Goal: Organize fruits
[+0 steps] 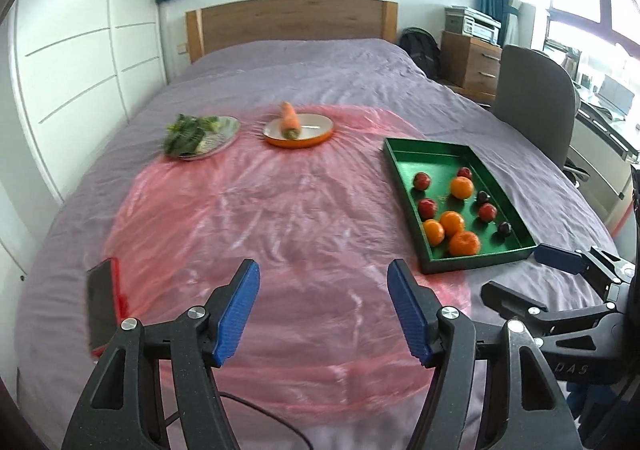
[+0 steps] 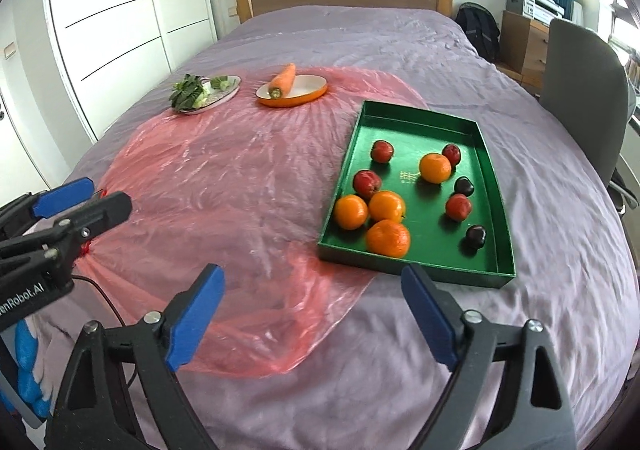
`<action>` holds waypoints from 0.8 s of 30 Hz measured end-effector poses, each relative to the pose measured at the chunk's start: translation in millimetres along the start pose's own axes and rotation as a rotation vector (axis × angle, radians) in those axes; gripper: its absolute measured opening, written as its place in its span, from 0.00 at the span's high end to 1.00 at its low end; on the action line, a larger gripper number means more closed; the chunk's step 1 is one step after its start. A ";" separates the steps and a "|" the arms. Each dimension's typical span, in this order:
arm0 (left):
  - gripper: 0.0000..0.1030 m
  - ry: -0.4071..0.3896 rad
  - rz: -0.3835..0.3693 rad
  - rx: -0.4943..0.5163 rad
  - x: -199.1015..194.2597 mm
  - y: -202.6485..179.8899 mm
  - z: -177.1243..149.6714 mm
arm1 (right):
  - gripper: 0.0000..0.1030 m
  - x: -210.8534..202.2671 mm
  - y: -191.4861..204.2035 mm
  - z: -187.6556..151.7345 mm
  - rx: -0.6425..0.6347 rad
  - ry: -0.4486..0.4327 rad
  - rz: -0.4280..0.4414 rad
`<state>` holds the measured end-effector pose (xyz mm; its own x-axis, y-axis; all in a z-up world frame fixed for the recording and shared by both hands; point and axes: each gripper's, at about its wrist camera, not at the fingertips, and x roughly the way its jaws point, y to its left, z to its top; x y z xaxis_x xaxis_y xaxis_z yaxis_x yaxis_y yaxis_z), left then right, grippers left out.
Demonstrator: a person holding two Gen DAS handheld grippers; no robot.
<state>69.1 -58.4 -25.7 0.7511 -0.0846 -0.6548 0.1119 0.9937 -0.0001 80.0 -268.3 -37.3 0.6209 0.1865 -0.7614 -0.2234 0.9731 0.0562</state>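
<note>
A green tray [image 2: 490, 153] [image 1: 404, 165] lies on the bed at the right and holds several oranges [image 2: 388, 238] [image 1: 464, 243], red apples [image 2: 367, 183] [image 1: 427, 206] and dark plums [image 2: 475, 236] [image 1: 505, 228]. My left gripper [image 1: 324, 308] is open and empty, low over the pink plastic sheet [image 1: 260, 217], left of the tray. My right gripper [image 2: 314, 316] is open and empty, just in front of the tray's near edge. Each gripper shows at the edge of the other's view.
An orange dish [image 2: 304, 93] [image 1: 316, 129] with a carrot [image 2: 282, 81] and a silver plate [image 2: 230, 87] with leafy greens [image 2: 186, 91] sit at the far side of the sheet. A phone [image 1: 102, 302] lies at the left. A grey chair [image 2: 580, 97] stands right of the bed.
</note>
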 end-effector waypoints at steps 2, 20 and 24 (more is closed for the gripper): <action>0.41 -0.007 0.018 -0.001 -7.0 7.3 -4.1 | 0.00 -4.1 5.6 -3.6 -0.001 -0.003 0.000; 0.11 -0.002 0.105 -0.019 -25.4 40.4 -49.4 | 0.00 -29.6 36.9 -33.1 -0.017 -0.103 -0.074; 0.11 0.005 0.113 -0.012 -24.3 42.1 -51.9 | 0.00 -33.2 32.7 -35.7 -0.002 -0.119 -0.109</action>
<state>21.8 -10.7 -49.0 0.7551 0.0284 -0.6550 0.0191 0.9977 0.0653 25.3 -247.5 -33.3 0.7260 0.0946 -0.6812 -0.1514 0.9882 -0.0241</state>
